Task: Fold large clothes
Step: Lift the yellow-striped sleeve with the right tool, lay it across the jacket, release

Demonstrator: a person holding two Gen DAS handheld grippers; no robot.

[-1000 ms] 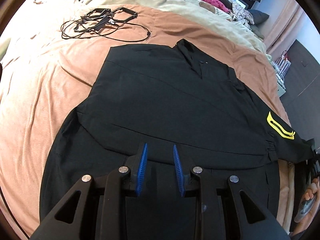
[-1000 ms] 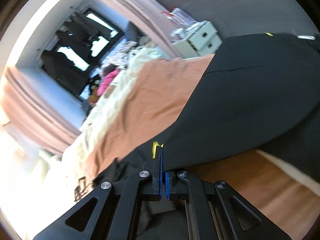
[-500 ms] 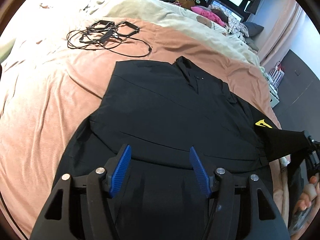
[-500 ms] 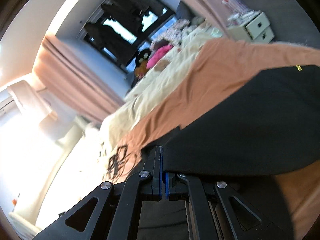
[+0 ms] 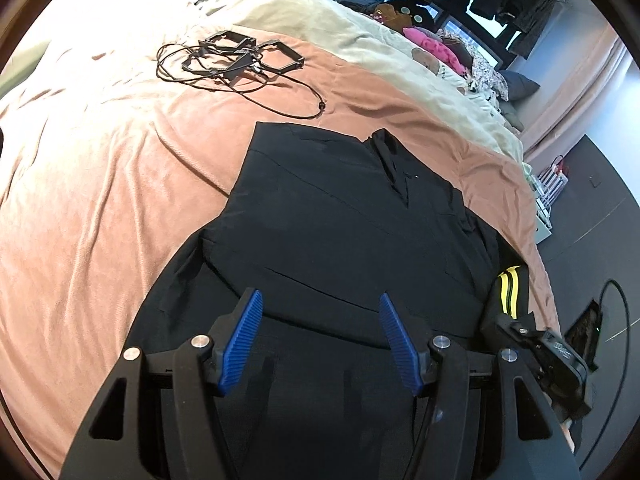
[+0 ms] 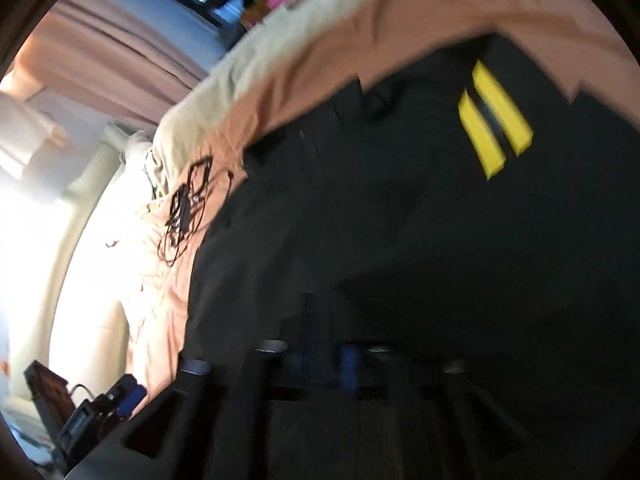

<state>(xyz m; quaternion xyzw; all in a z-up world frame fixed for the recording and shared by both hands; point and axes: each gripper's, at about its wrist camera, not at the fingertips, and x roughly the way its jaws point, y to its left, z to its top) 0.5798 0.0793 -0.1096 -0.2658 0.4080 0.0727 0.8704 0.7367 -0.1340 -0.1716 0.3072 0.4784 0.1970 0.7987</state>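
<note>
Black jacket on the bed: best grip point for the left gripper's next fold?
Probably the bottom hem of the black jacket just ahead of the open left gripper. Come in low from the near side: that edge lies flat and free on the pink blanket.

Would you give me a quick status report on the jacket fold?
Left gripper open, empty above black jacket. Right gripper at yellow-striped sleeve, grip unclear. Cable tangle lies apart.

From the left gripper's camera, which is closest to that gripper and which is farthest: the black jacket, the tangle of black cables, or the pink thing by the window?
1. Black jacket: right under the left gripper.
2. Black cables: farther up the bed, to the left.
3. Pink thing: farthest, by the window, upper right.
</note>
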